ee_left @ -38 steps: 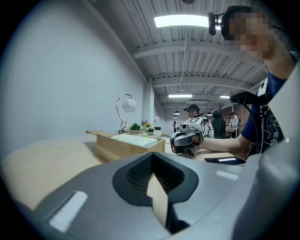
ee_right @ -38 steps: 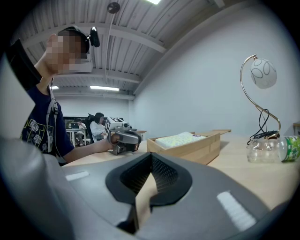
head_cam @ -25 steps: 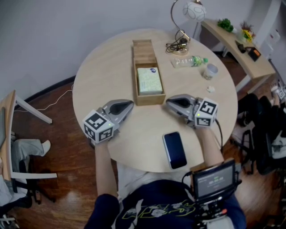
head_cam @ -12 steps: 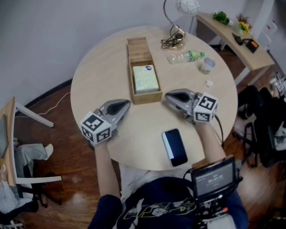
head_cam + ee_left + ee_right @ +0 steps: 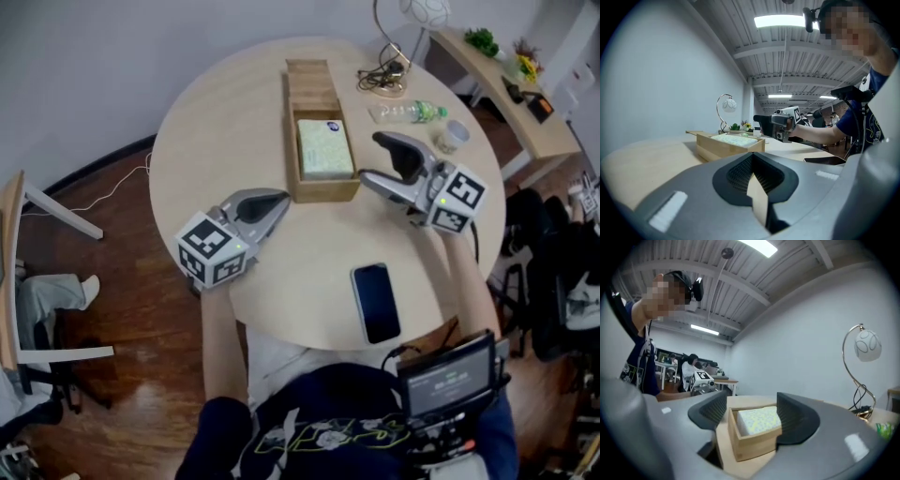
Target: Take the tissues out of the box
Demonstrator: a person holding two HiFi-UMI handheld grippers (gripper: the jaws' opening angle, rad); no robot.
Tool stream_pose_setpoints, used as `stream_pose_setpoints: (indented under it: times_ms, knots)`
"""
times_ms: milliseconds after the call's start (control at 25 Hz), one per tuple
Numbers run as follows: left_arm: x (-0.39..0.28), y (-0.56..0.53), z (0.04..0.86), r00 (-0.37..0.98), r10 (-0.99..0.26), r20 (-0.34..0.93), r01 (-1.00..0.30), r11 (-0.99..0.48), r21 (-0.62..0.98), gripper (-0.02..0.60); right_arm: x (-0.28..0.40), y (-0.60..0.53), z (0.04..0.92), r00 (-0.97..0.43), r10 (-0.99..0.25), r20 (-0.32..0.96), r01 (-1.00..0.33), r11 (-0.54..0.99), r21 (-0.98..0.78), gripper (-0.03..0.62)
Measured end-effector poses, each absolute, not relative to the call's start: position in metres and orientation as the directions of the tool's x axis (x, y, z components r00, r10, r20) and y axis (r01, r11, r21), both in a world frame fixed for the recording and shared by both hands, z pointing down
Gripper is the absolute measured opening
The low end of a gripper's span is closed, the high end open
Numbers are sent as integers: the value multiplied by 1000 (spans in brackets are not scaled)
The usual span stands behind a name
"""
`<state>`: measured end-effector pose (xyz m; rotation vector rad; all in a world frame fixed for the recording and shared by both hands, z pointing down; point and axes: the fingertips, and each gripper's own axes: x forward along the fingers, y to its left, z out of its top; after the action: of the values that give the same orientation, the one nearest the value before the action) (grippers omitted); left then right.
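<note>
The right gripper's [image 5: 371,157] jaws have just been opening, with nothing between them, beside the wooden box's [image 5: 323,191] right wall. The tissue pack [image 5: 325,148] lies in the box's near compartment. Best to clear the rim and pinch the pack's edges, while the left gripper [image 5: 279,199], clenched on nothing, braces the box.

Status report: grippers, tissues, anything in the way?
Left gripper shut, empty. Right gripper jaws just opening, empty, aimed at box. Tissues in box, untouched. Nothing covers them.
</note>
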<state>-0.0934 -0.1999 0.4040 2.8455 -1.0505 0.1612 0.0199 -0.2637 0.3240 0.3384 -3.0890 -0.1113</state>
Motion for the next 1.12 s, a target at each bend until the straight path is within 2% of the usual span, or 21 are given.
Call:
stream_pose_setpoints:
  times_ms: [120, 200, 480, 640, 960, 1120]
  knots:
    - [-92, -200, 404, 760, -636, 137, -647, -761, 58, 3, -3, -269, 334, -969, -198, 146, -178, 974, 138, 390]
    - [-89, -201, 403, 760, -635, 137, -646, -761, 60, 3, -13, -271, 343, -963, -166, 210, -144, 983, 114, 431]
    - [-89, -202, 403, 765, -630, 136, -641, -765, 63, 3, -36, -293, 364, -936, -137, 324, -110, 989, 99, 469]
    - [-86, -200, 405, 775, -616, 140, -628, -775, 67, 3, -44, -297, 376, -900, -98, 424, -63, 993, 95, 526]
    - [-86, -198, 405, 784, -605, 136, -617, -785, 64, 3, -57, -309, 389, -832, -68, 551, -18, 995, 95, 548]
    - [-82, -197, 404, 794, -593, 135, -604, -794, 64, 3, -61, -307, 387, -802, -33, 597, 53, 990, 127, 545]
